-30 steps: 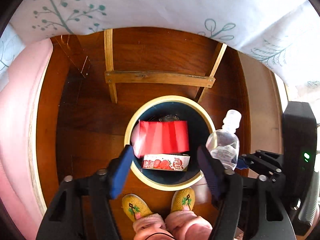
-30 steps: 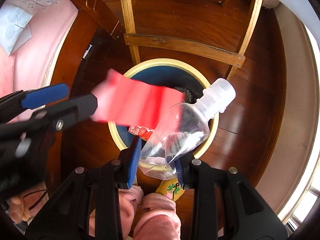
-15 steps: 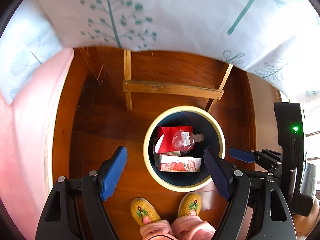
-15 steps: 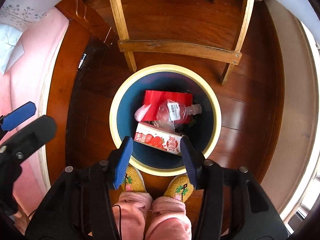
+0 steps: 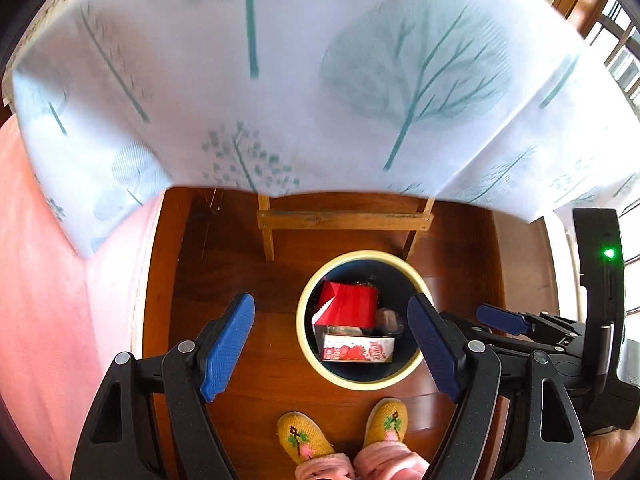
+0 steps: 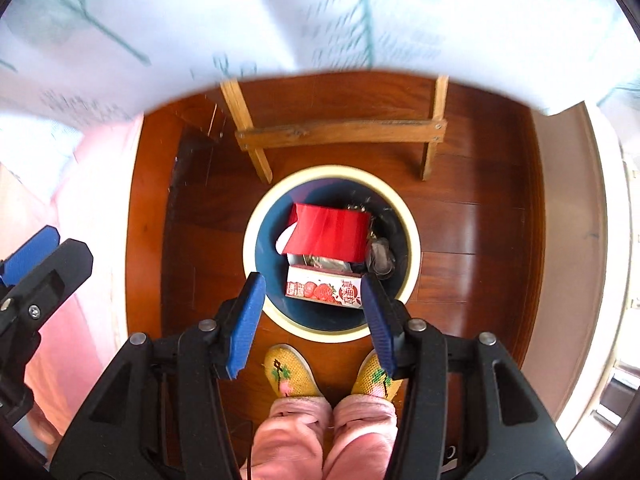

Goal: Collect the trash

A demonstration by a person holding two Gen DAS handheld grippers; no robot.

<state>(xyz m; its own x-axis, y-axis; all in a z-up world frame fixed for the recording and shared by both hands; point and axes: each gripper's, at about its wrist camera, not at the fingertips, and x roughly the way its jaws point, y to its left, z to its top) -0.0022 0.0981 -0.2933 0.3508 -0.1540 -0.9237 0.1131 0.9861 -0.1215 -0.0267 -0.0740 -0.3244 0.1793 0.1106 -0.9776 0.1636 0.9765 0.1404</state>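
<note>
The left gripper (image 5: pixel 330 346) gapes wide and empty above the wooden floor (image 5: pixel 248 268). Between its fingers sits the round bin (image 5: pixel 308 344), holding a red packet (image 5: pixel 352 304) and strawberry carton (image 5: pixel 356 350). The right gripper (image 6: pixel 310 320) is likewise spread and empty. A tree-print tablecloth (image 5: pixel 280 80) overhangs a wooden frame (image 5: pixel 344 218).

— What did I have on screen besides the job itself?

— A white cloth printed with teal trees (image 5: pixel 320 80) hung across twelve o'clock. Below it I saw a wooden frame (image 5: pixel 344 220) standing on the dark wood floor (image 6: pixel 480 208).

— And lower down?

— Yellow embroidered slippers (image 6: pixel 290 372) at six o'clock, pink trouser legs (image 6: pixel 320 436) above them. Something pink (image 5: pixel 52 300) filled nine o'clock.
</note>
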